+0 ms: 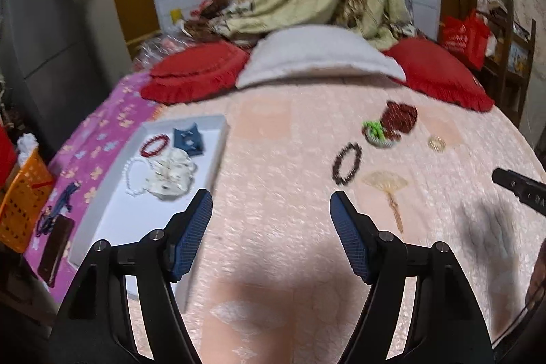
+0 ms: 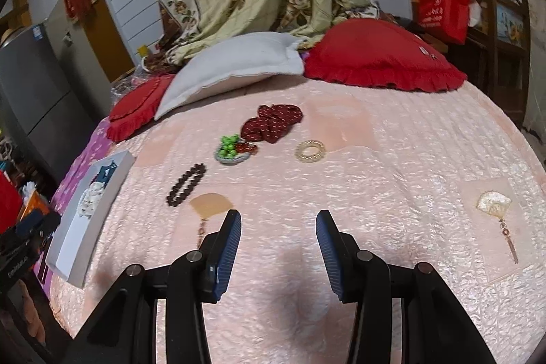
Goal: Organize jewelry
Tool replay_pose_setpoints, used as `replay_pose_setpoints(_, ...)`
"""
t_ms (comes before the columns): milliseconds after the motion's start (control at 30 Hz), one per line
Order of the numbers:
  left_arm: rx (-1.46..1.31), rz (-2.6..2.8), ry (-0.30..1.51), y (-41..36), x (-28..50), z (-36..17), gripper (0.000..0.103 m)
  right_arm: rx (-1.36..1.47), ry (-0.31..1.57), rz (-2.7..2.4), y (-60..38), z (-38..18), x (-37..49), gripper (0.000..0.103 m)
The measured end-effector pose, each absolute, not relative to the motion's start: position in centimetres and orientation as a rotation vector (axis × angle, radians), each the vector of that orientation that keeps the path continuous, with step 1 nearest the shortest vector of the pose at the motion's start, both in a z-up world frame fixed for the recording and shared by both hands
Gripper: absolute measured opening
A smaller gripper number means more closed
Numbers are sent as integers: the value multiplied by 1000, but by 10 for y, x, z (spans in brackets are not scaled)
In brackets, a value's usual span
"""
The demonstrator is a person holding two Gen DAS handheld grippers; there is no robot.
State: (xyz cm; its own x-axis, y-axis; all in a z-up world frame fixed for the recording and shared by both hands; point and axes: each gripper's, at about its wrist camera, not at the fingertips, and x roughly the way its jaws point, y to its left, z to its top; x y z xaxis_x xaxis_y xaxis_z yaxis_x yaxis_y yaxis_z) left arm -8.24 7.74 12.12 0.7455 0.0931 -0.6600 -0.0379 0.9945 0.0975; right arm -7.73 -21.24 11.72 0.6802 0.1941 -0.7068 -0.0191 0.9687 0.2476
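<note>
Left gripper (image 1: 271, 205) released, jaws wide and nothing between them, over the pink bedspread (image 1: 290, 159) just right of the white tray (image 1: 218, 156). Tray holds a red bracelet (image 1: 155, 144), pearl necklace (image 1: 131, 176) and blue holder (image 1: 188, 139). Right gripper (image 2: 278, 224) likewise apart and empty. Dark bead bracelet (image 2: 186, 184) lies well right of the tray, beside a fan pendant (image 2: 210, 205).

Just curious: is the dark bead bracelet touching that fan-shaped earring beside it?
Apart. The left wrist view shows bedspread between the dark bead bracelet and the fan-shaped earring.

Both the left gripper (image 1: 271, 202) and right gripper (image 2: 278, 220) hang tilted downward, fingers apart, empty.
</note>
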Motion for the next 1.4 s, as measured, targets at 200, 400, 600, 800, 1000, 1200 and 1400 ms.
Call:
replay_pose_setpoints(200, 102, 59, 767, 74, -70, 103, 72, 234, 858, 116, -216, 99, -64, 44)
replay_pose_setpoints(400, 69, 40, 801, 83, -51, 93, 72, 239, 908, 115, -213, 85, -53, 44)
replay_pose_setpoints(600, 41, -33, 850, 82, -13, 80, 72, 250, 954, 126, -216, 78, -27, 44)
replay_pose_setpoints(800, 32, -161, 891, 69, 37, 63, 67, 223, 964, 140, -209, 66, 13, 44)
replay_pose_setpoints(1000, 24, -226, 951, 55, 76, 39, 59, 246, 962, 168, -201, 58, 50, 44)
replay_pose_setpoints(1200, 42, -265, 983, 46, 93, 20, 47, 303, 955, 184, -202, 51, 88, 44)
replay_pose_setpoints(1400, 11, -277, 980, 48, 103, 12, 44, 347, 960, 209, -198, 50, 121, 44)
